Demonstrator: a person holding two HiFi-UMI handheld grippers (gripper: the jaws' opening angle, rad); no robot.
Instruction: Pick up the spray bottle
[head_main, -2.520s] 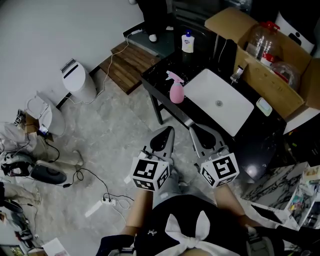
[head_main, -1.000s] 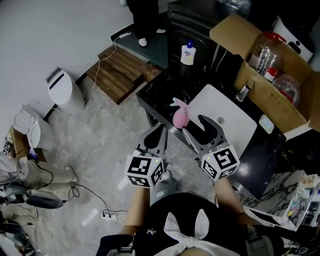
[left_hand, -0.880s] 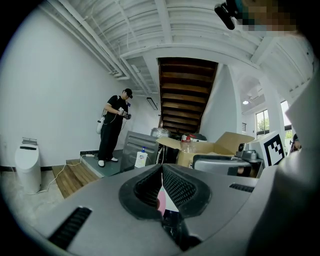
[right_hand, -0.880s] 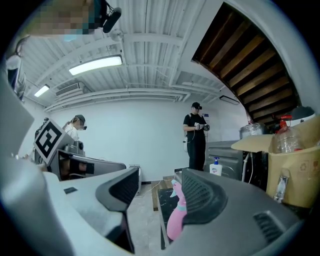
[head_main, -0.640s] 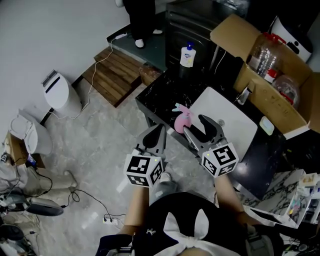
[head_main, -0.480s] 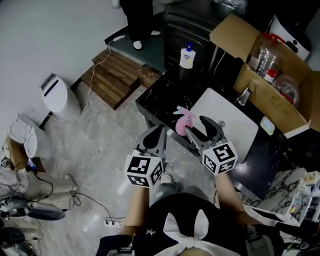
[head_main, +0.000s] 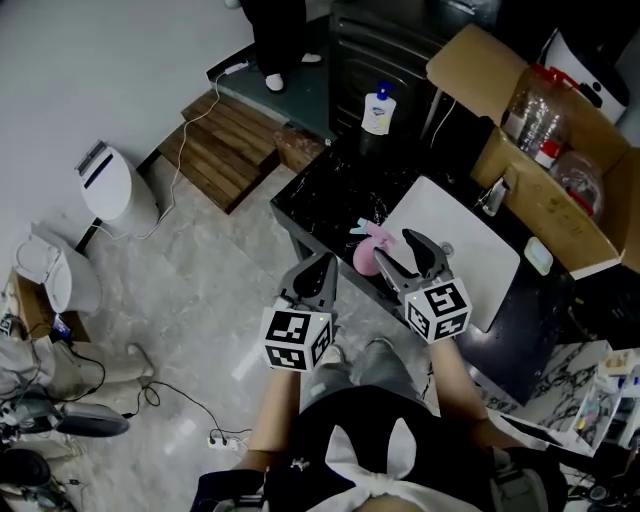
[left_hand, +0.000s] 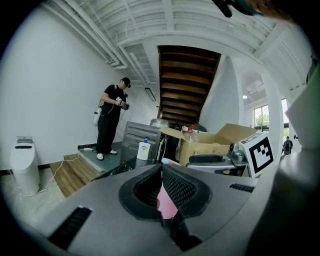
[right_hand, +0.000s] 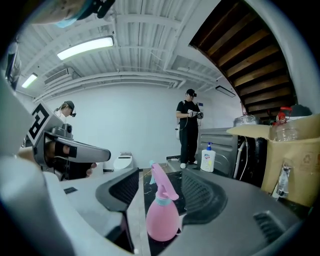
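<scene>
The pink spray bottle (head_main: 366, 251) stands upright near the front edge of the black counter (head_main: 318, 196), just left of a white basin. My right gripper (head_main: 402, 250) is open, and the bottle (right_hand: 162, 216) stands between its two jaws, close to the right pad. I cannot tell if a pad touches it. Left of the counter, my left gripper (head_main: 320, 268) hangs over the floor, shut and holding nothing. In the left gripper view a strip of the pink bottle (left_hand: 167, 204) shows through the gap behind the shut tips of that gripper (left_hand: 161, 171).
A white basin (head_main: 460, 245) with a faucet (head_main: 492, 195) fills the counter's right. Behind it are a blue-capped soap bottle (head_main: 377, 108) and an open cardboard box (head_main: 545, 140). A wooden step (head_main: 225, 150) and a white bin (head_main: 105, 185) lie left. A person in black (right_hand: 189, 131) stands beyond.
My right gripper has moved forward over the counter's edge, so the pink bottle now stands between its jaws. The left gripper has stayed shut at about the same place.
</scene>
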